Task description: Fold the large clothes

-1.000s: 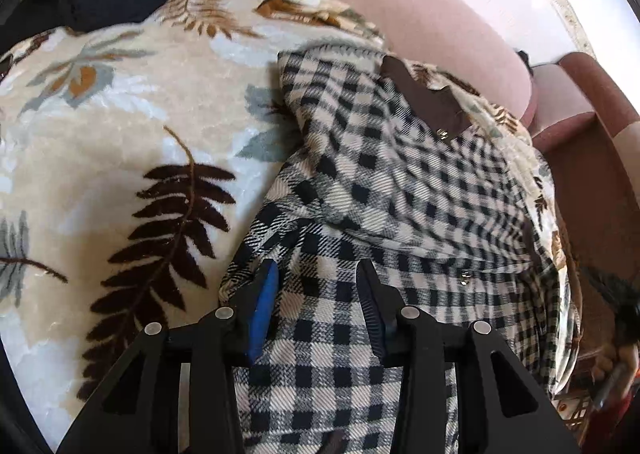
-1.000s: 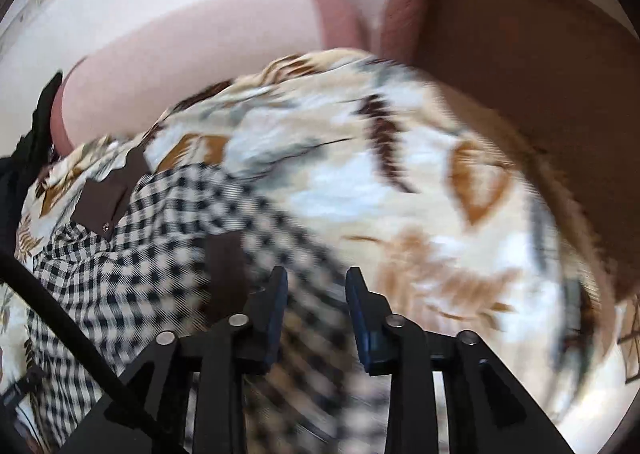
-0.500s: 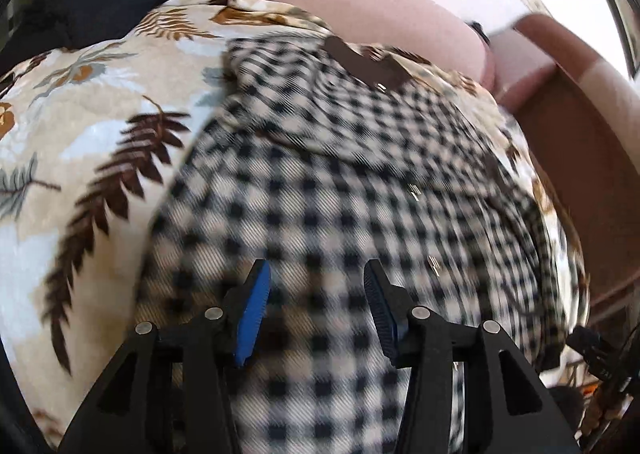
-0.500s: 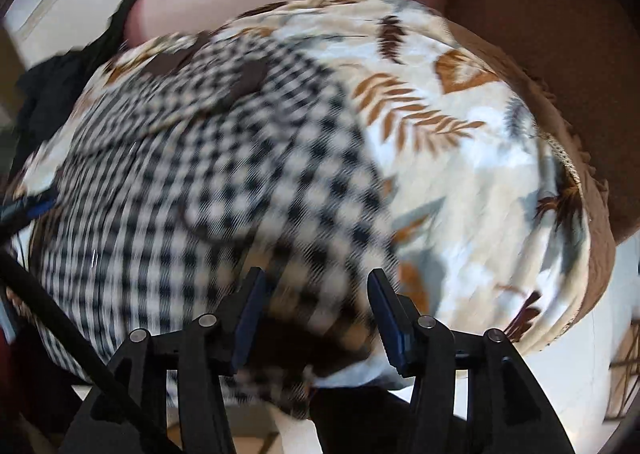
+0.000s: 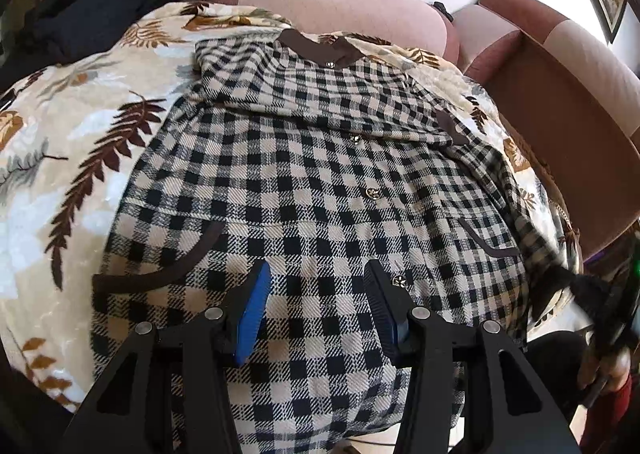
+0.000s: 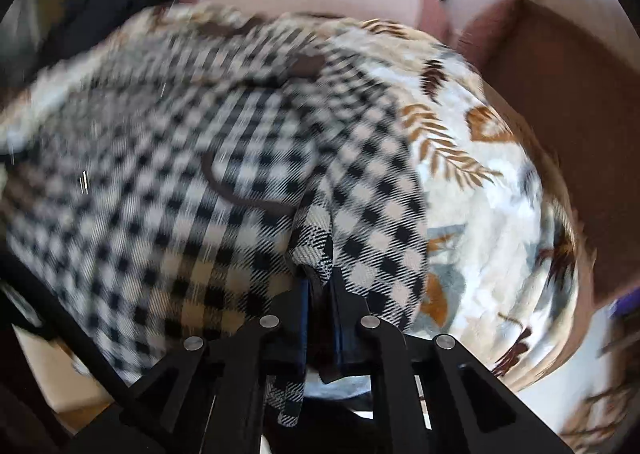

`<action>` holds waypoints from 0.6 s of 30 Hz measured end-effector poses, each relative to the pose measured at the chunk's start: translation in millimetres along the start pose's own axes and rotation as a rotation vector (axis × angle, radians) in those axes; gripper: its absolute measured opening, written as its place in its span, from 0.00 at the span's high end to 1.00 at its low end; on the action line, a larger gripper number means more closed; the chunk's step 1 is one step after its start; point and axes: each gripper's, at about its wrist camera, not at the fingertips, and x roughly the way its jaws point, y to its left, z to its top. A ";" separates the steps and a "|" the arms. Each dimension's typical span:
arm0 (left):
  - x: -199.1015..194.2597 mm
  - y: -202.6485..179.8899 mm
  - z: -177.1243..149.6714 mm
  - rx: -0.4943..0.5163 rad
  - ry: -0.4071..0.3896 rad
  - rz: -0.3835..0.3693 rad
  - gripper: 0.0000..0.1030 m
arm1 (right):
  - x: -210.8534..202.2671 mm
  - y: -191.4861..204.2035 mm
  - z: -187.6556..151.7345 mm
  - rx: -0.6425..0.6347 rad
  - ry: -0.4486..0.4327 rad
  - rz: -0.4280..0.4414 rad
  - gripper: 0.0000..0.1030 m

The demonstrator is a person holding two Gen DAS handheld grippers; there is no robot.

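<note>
Right gripper (image 6: 319, 286) is clamped tight on a bunched fold at the near right hem of the checked coat (image 5: 320, 189); left gripper (image 5: 316, 310) hangs partly open above the coat's lower front, nothing between its pads, cloth lying flat beneath; the coat is spread front-up on a leaf-print blanket (image 5: 68, 141) over the sofa (image 5: 344, 1), collar toward the sofa back; to fold well, I judge the left should pinch the hem on its own side, level with the right's hold, so both corners lift together and travel toward the collar without skewing; the left wrist view shows the sharp, full layout, with collar, buttons and both pockets; the blurred right wrist view alone shows the pinched fold and the bare blanket right of the coat
</note>
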 end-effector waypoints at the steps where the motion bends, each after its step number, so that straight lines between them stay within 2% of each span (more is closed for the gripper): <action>1: -4.1 0.3 0.0 -0.003 -0.006 -0.002 0.54 | -5.4 -15.0 3.5 0.062 -0.023 0.003 0.92; 5: -17.6 4.9 -0.6 -0.009 -0.029 -0.002 0.54 | -26.9 -102.3 18.9 0.376 -0.107 -0.059 0.92; 9: -29.4 13.7 0.4 -0.030 -0.051 0.003 0.54 | -40.7 -161.5 30.1 0.596 -0.161 -0.095 0.92; 13: -33.1 22.7 11.0 -0.048 -0.057 0.001 0.50 | -48.9 -159.8 56.3 0.627 -0.190 -0.111 0.92; 18: -17.2 30.8 41.4 -0.044 -0.059 0.002 0.49 | -35.3 -99.0 109.0 0.529 -0.185 0.018 0.92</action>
